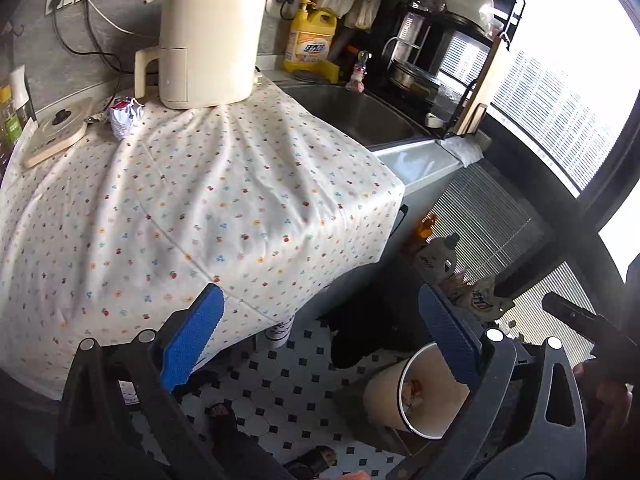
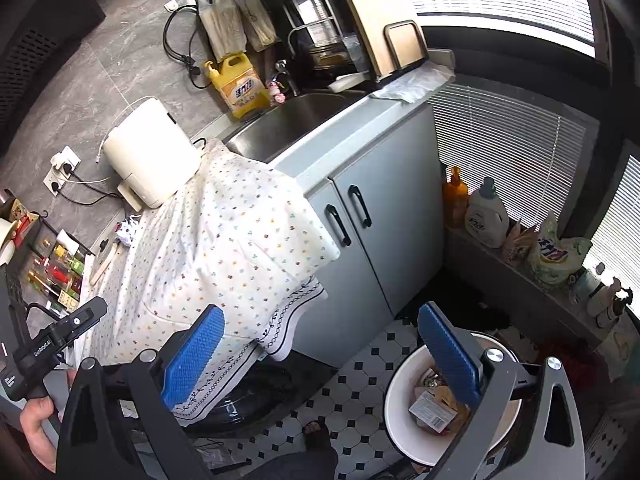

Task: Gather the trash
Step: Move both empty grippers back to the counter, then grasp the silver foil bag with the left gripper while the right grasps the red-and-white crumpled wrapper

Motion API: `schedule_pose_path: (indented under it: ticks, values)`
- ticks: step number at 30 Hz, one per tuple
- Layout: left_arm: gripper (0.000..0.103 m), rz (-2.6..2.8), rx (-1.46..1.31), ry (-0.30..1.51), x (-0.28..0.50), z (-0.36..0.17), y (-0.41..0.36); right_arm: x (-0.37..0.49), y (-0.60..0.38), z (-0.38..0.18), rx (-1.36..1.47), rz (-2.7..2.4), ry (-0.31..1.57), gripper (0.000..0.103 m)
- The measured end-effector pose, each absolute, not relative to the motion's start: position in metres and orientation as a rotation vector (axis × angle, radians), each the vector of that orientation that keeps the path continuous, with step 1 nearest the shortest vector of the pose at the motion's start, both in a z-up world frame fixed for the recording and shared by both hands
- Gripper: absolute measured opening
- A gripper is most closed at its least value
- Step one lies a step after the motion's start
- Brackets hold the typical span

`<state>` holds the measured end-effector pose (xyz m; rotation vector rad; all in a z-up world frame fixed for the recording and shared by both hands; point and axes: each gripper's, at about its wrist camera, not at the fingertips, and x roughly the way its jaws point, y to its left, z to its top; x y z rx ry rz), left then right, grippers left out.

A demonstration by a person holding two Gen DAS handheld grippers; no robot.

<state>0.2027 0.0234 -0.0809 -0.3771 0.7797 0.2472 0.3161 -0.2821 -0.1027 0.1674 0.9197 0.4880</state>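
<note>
At the far left of the desk (image 1: 208,200), which is draped in a dotted cloth, a crumpled wrapper (image 1: 126,116) is seen beside the cream appliance (image 1: 208,44). The left gripper (image 1: 316,352) is held with its fingers wide and nothing between them. The right gripper (image 2: 320,356) is likewise spread wide and empty. On the tiled floor at the right, collected trash is seen inside the white bin (image 2: 400,400).

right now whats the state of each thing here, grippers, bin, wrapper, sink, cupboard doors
left gripper: open, nothing between the pads
right gripper: open, nothing between the pads
white trash bin: on the floor, no lid, trash inside
crumpled wrapper: on the tablecloth, not collected
sink: looks dry
cupboard doors: closed
</note>
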Motion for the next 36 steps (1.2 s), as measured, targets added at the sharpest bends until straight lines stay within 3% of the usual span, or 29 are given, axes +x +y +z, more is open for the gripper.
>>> schedule_pose_path:
  ticks: [11,36]
  values:
    - [0.097,0.385,-0.412,0.725,0.165,-0.075,0.111,0.331,-0.178,-0.090,0.107,0.611,0.900,0.095]
    - [0.097,0.496,-0.517,0.691,0.195,-0.105,0.344,0.388,0.106,-0.105,-0.044,0.716,0.899,0.095]
